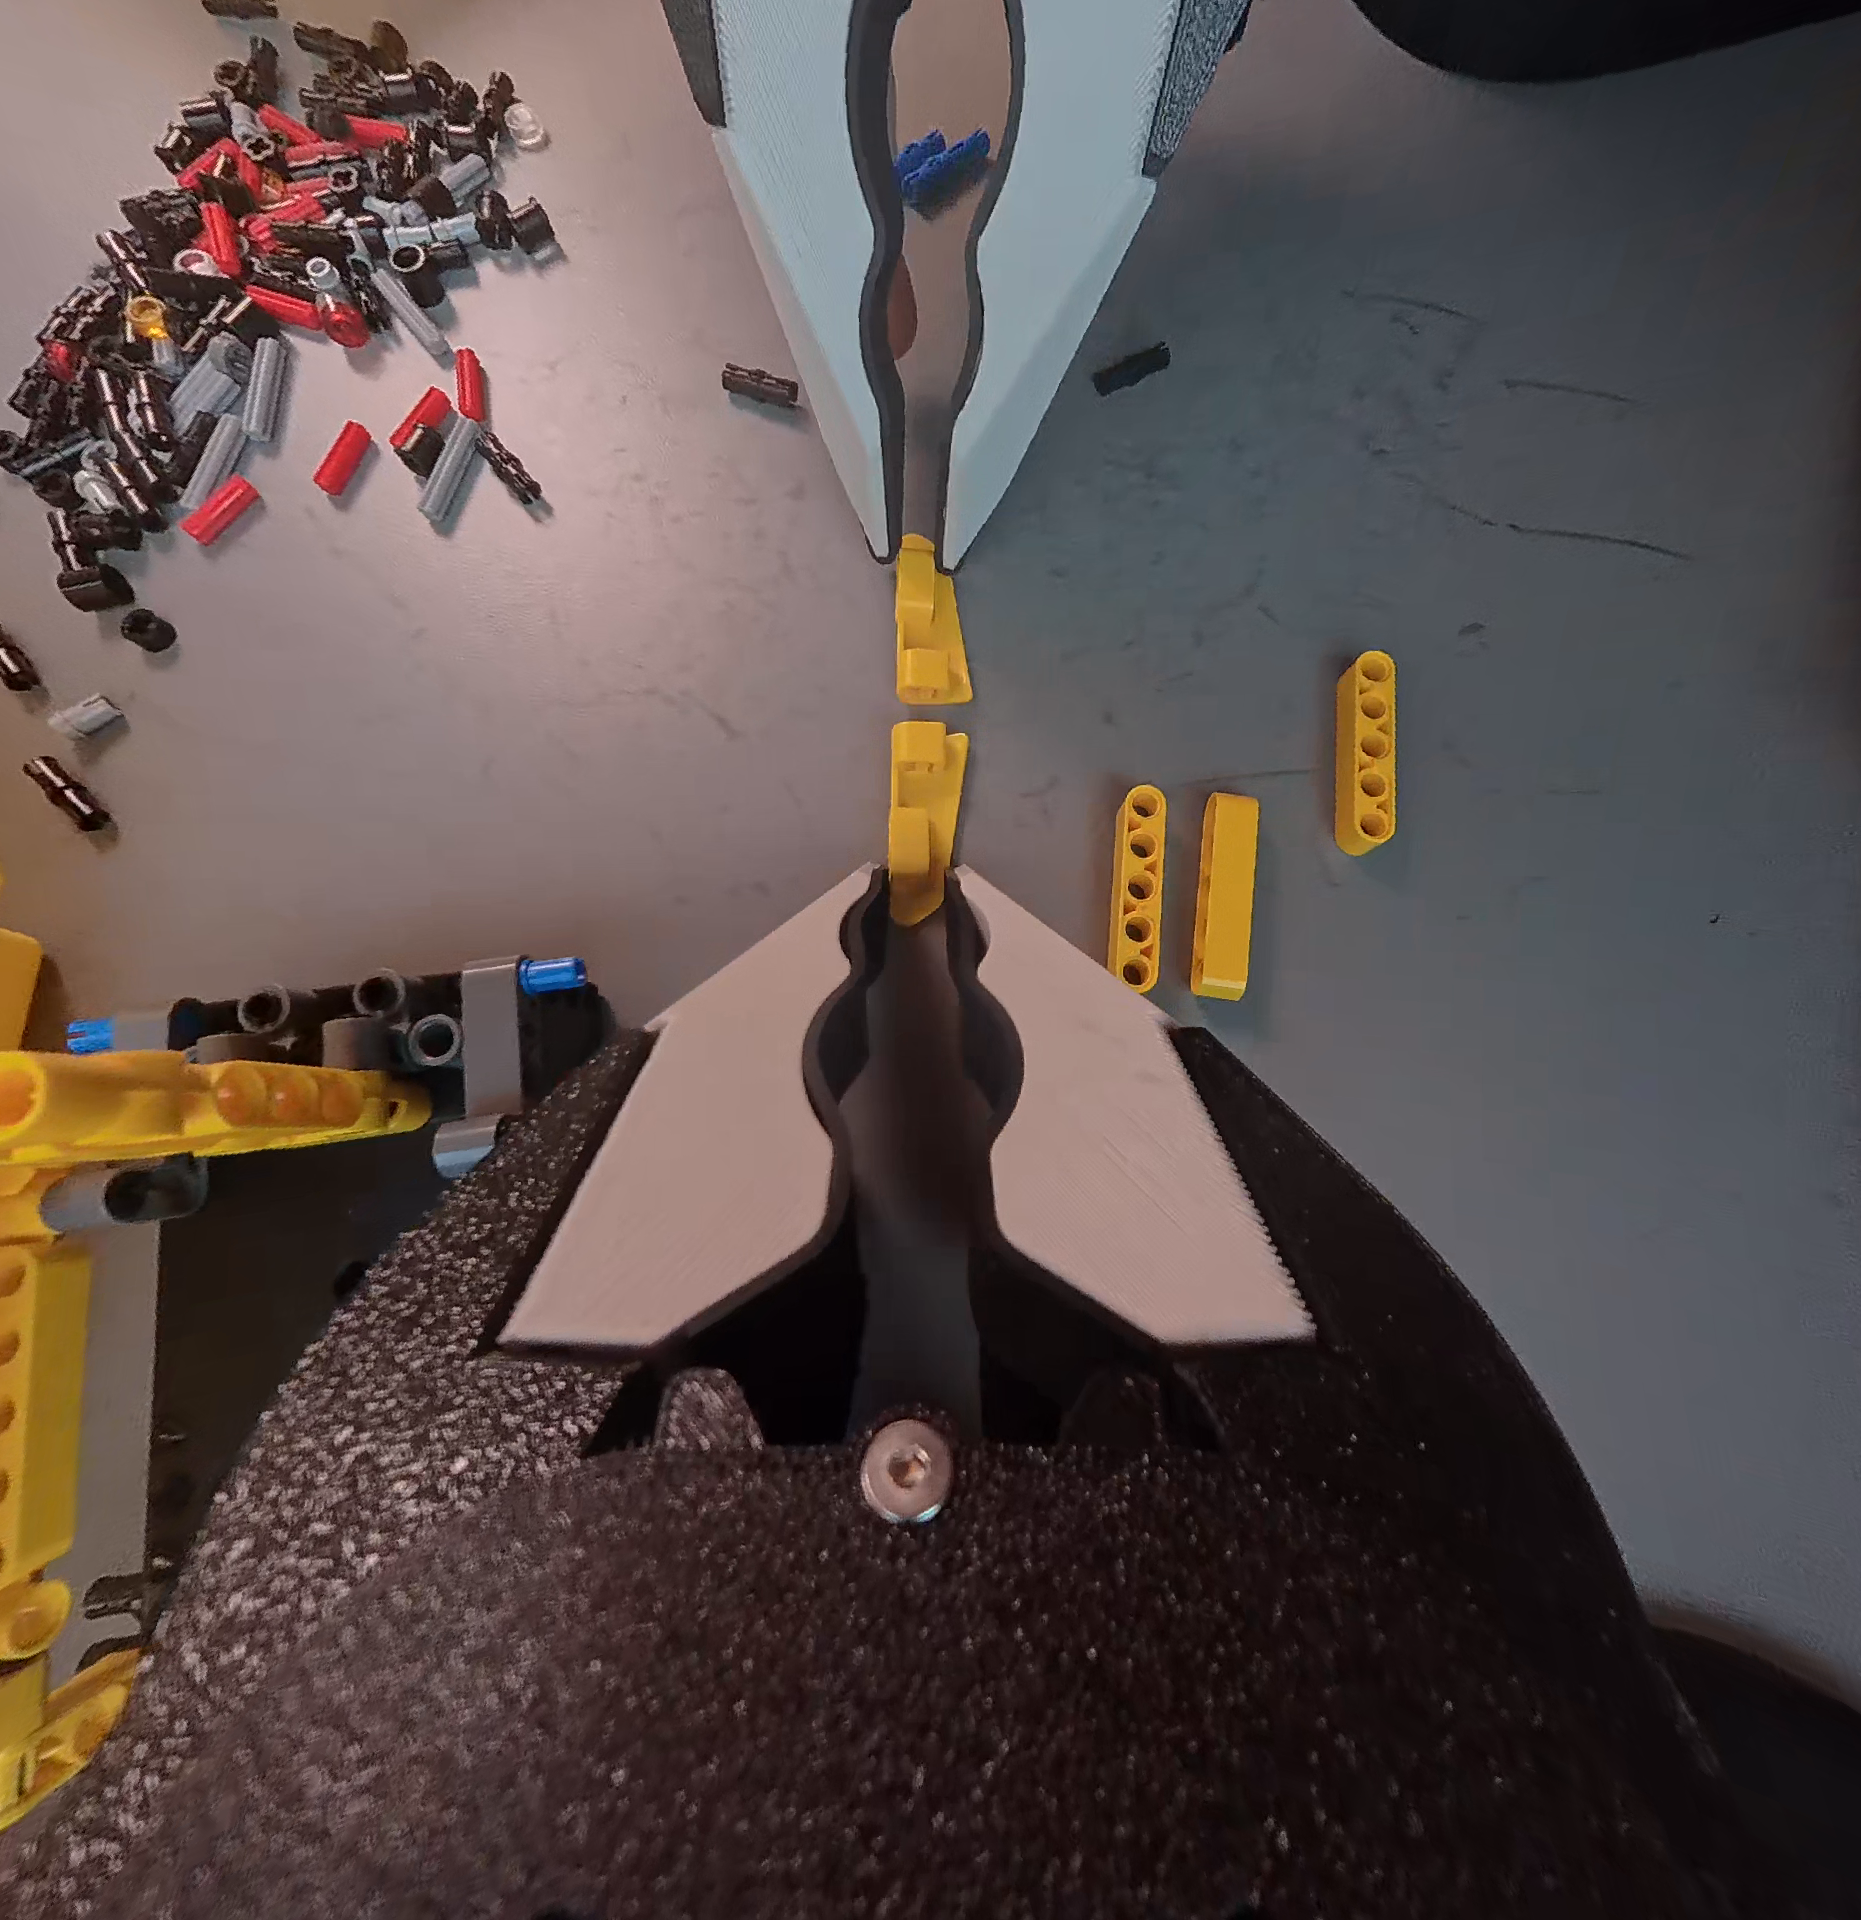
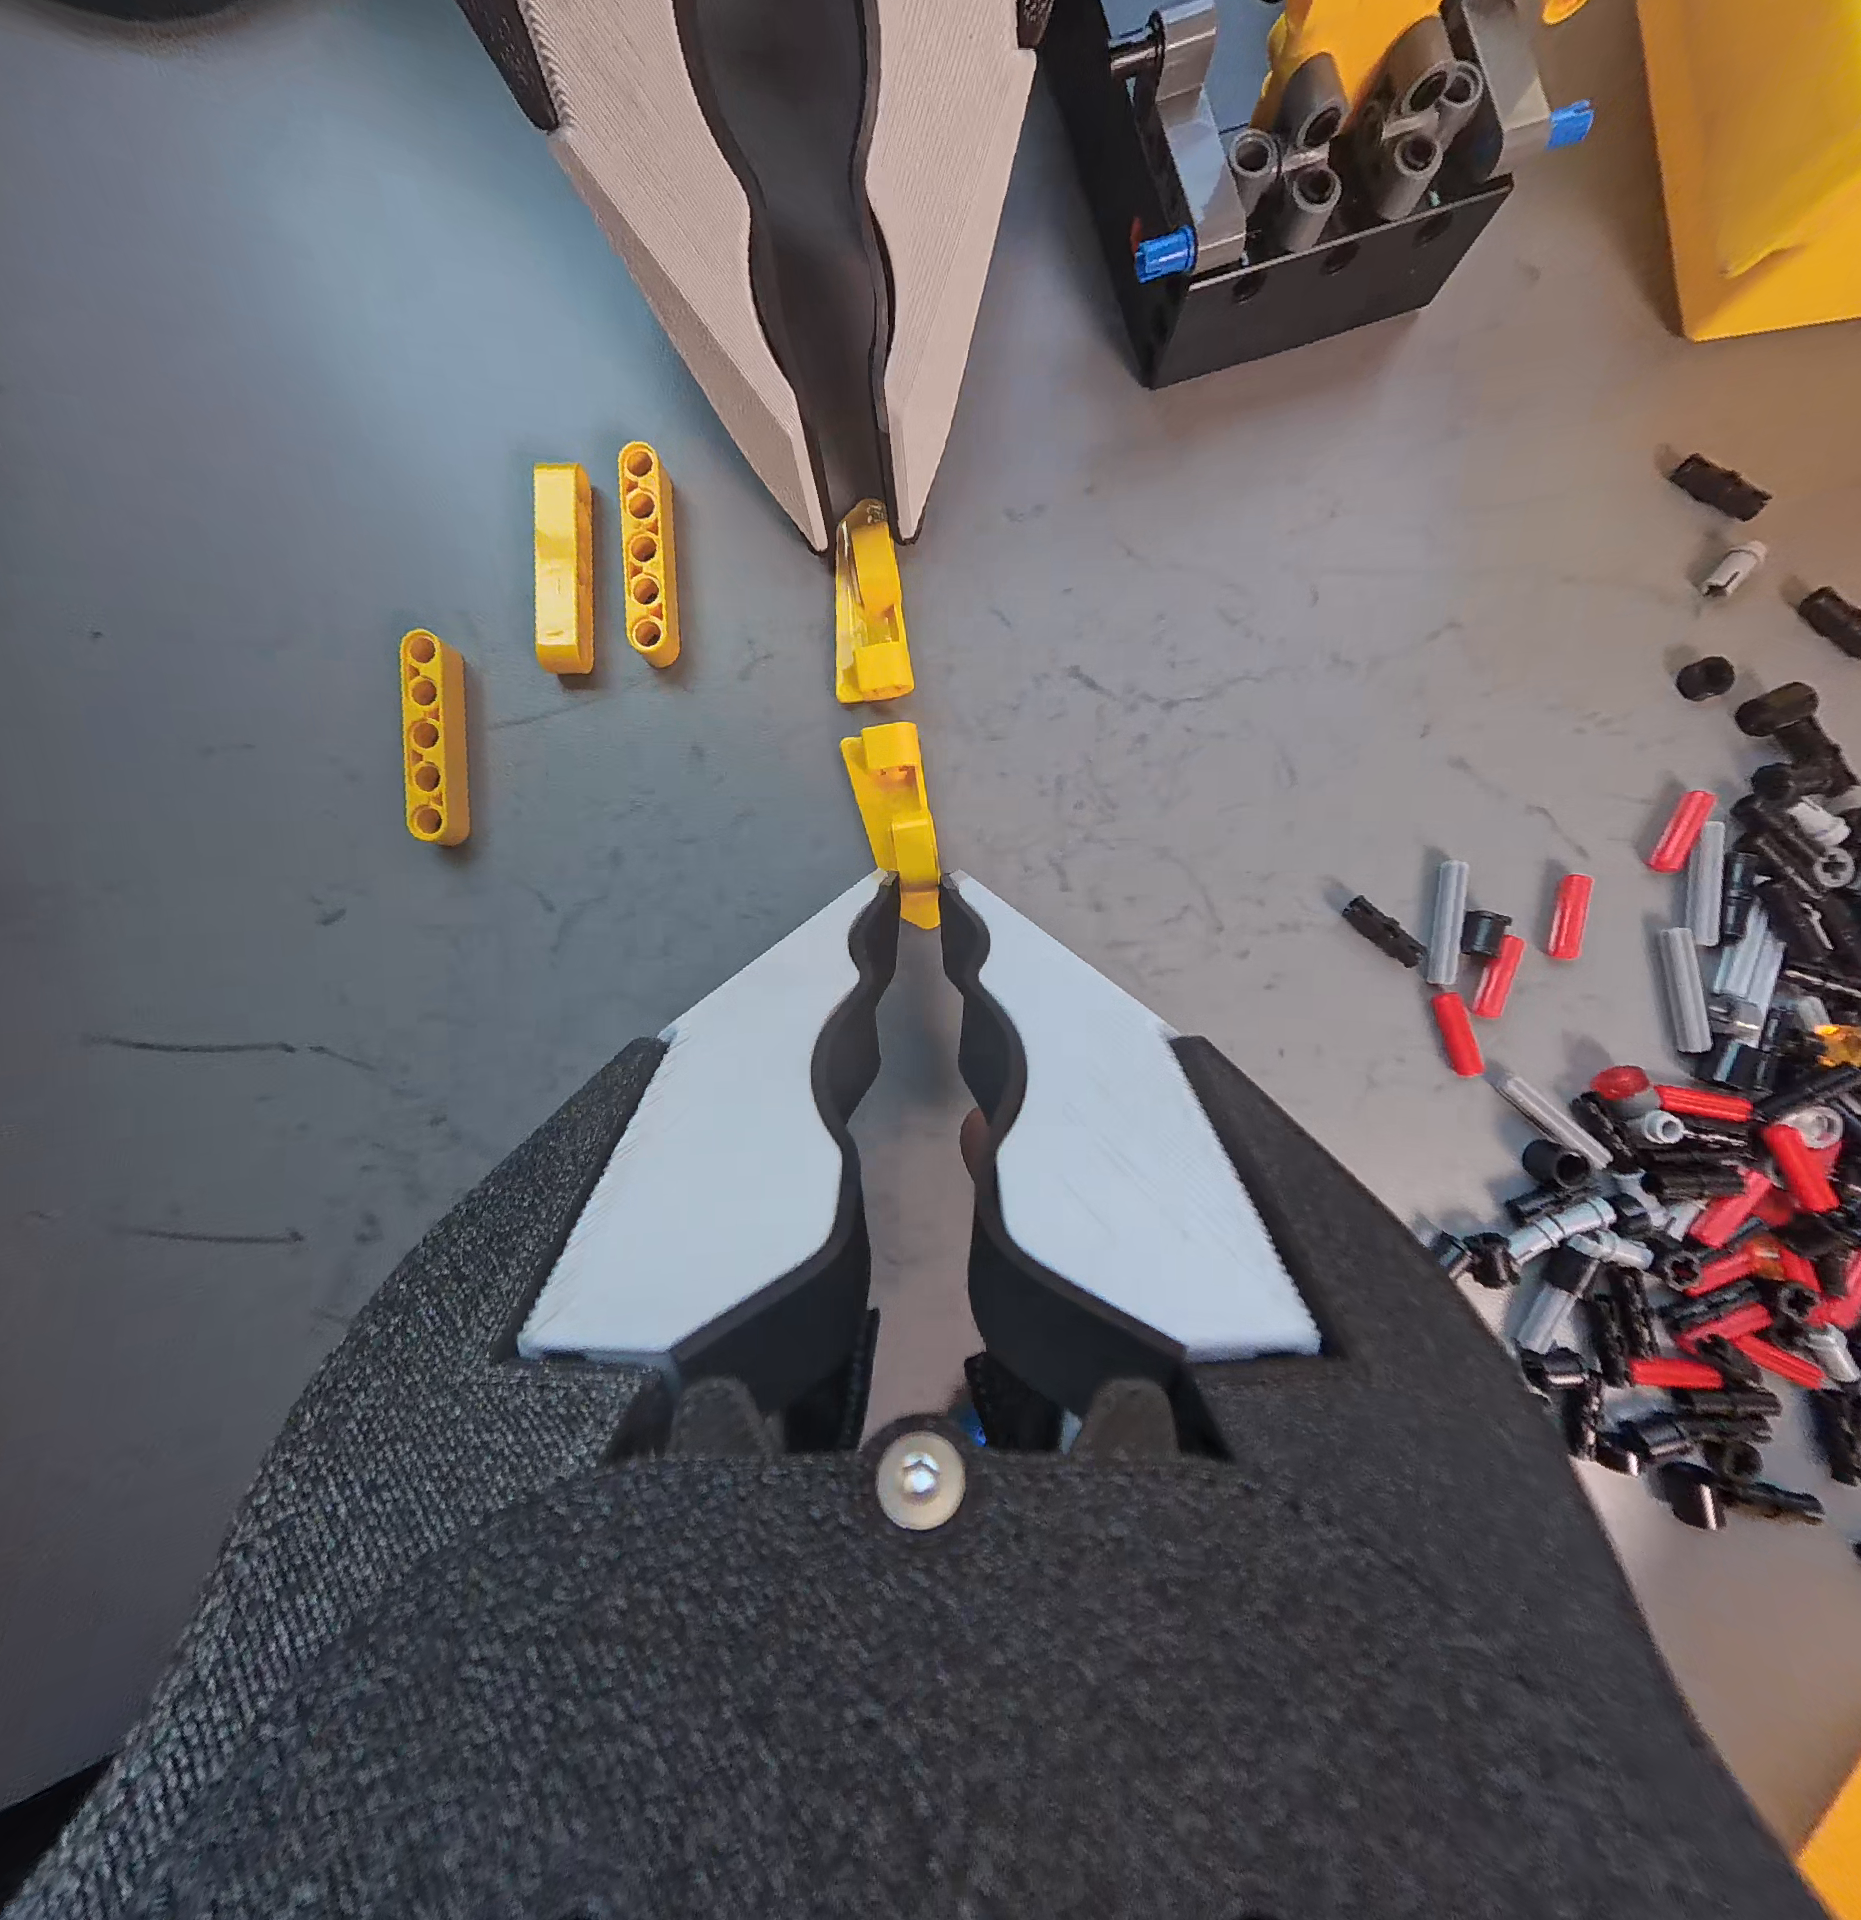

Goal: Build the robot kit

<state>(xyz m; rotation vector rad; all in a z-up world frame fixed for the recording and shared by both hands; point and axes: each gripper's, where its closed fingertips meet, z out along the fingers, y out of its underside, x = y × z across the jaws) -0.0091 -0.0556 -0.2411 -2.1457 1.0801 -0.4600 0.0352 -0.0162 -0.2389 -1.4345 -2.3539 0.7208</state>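
My left tool (image 1: 918,881) is clamped on one small yellow piece (image 1: 926,805), my right tool (image 2: 913,881) on its twin (image 2: 890,795), the two facing tip to tip, just apart above the grey worktop (image 1: 1528,468). Each piece's gripped end is hidden between the fingertips. Three yellow beams (image 1: 1227,896) lie beside them; the yellow-and-black model (image 1: 282,1070) is cut off at the frame edge.

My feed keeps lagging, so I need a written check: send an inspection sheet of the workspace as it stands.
Surface: grey tabletop, scuffed with dark marks.
Job's things: two small yellow pieces, end to end with a narrow gap; three yellow beams lie beside them.
Clutter: pile of black, red and grey pins; black box of connectors; yellow built model.
Grippers: left gripper shut on near yellow piece; right gripper shut on its yellow piece.
Cables: nothing seen.
Surroundings: yellow box at the table edge.
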